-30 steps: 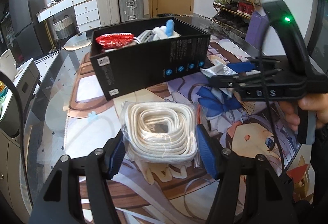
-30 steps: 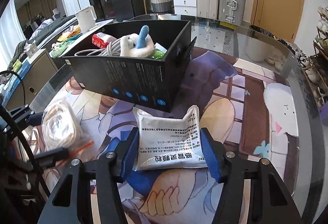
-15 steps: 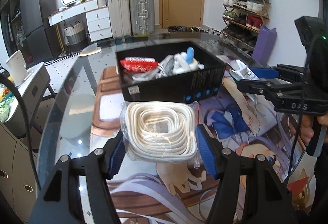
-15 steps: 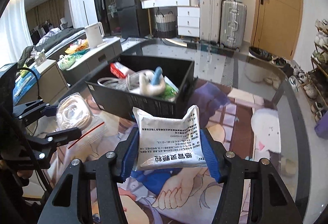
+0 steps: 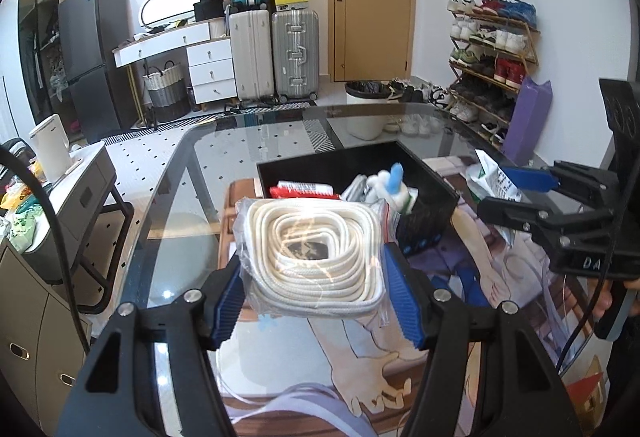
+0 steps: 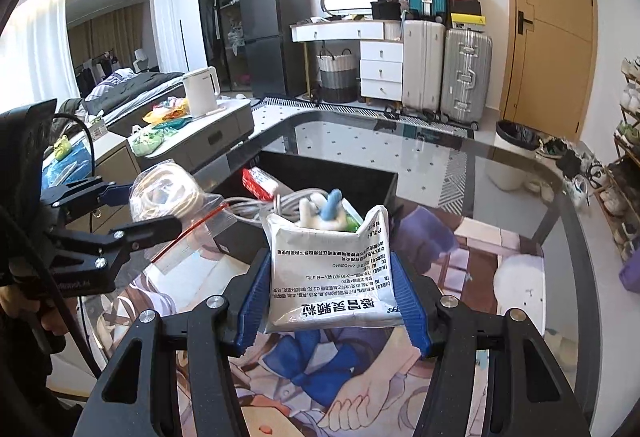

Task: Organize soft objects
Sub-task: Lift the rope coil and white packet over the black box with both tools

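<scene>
The left tongs [image 5: 314, 287] are clenched on a clear bag of coiled white rope [image 5: 314, 241], the blue pads pressing its two sides, and the bag hangs clear above the glass tabletop [image 5: 192, 221]. Glare on the plastic washes out the middle of the coil, and a dark patch at its centre is hard to read. The lower edge of the bag sinks behind the tongs' black frame.

The right tongs [image 6: 332, 301] grip a white sachet [image 6: 330, 277] printed with text that reads upside down from this view; its bottom edge is tucked between the pads, and its top corners stand up in front of the black box [image 6: 372, 179] on the tabletop. The box is half hidden in both views: the rope bag covers its near left wall from the left wrist, the sachet its near wall from the right. Inside it show a red packet [image 5: 304, 191], a grey cable [image 6: 256, 203] and a white soft toy with a blue part [image 6: 326, 215], plus something green that is too covered to name.

A printed mat [image 6: 460, 257] lies under the glass, its picture cut off by the tongs. Fingers [image 5: 604, 303] on the right handle barely show at the frame edge.
</scene>
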{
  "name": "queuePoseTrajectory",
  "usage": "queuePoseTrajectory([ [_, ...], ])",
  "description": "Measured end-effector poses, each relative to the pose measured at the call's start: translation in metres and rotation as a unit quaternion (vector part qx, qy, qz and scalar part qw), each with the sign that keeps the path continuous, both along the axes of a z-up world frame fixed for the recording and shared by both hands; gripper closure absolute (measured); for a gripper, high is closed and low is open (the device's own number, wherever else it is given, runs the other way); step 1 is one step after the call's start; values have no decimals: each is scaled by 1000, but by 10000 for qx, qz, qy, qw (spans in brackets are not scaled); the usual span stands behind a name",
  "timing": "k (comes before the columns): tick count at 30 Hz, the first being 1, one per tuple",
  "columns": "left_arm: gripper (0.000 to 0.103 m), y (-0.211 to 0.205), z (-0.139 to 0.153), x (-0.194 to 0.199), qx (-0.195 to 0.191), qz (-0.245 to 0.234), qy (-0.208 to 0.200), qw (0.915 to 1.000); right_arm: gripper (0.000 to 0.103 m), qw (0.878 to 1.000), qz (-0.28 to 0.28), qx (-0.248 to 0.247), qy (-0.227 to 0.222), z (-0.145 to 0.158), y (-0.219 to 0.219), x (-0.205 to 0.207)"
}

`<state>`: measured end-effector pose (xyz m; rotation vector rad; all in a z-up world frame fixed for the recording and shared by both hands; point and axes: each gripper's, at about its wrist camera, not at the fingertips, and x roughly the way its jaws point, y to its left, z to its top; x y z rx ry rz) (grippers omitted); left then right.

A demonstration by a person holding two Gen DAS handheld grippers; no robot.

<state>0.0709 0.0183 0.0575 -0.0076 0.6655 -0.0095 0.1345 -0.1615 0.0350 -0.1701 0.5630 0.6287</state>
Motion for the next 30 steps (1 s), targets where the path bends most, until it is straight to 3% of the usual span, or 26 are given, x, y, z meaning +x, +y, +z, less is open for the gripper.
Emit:
queuePoseTrajectory([
  [14,39,2,21,25,131,7,-199,9997,44,9996,88,126,-256,25,7,4],
  [30,39,10,25,47,87,84,-222,9997,44,9990,116,187,-395,44,11,13],
])
